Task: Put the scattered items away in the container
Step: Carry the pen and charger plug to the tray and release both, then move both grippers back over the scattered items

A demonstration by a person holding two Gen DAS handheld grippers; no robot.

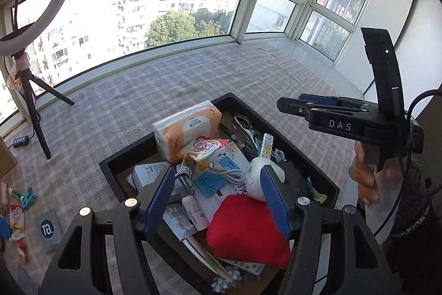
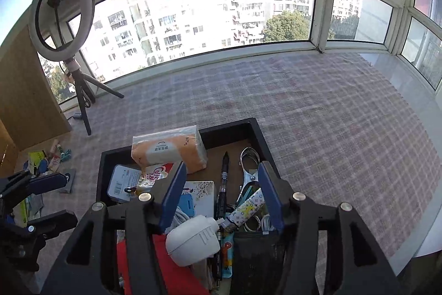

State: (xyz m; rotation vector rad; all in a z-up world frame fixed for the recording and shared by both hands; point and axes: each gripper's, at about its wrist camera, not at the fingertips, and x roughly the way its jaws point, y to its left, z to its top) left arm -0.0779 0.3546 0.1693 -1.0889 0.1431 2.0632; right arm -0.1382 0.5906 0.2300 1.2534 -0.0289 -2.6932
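With both sets of jaws apart and empty above the nearly full black container (image 1: 279, 126), the left gripper (image 1: 218, 192) should swing toward the scattered items (image 1: 19, 214) lying well off to its left, and lift one cleanly.

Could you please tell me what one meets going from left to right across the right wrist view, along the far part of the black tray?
Tissue pack → black pen → metal clamp → the tray's right wall.
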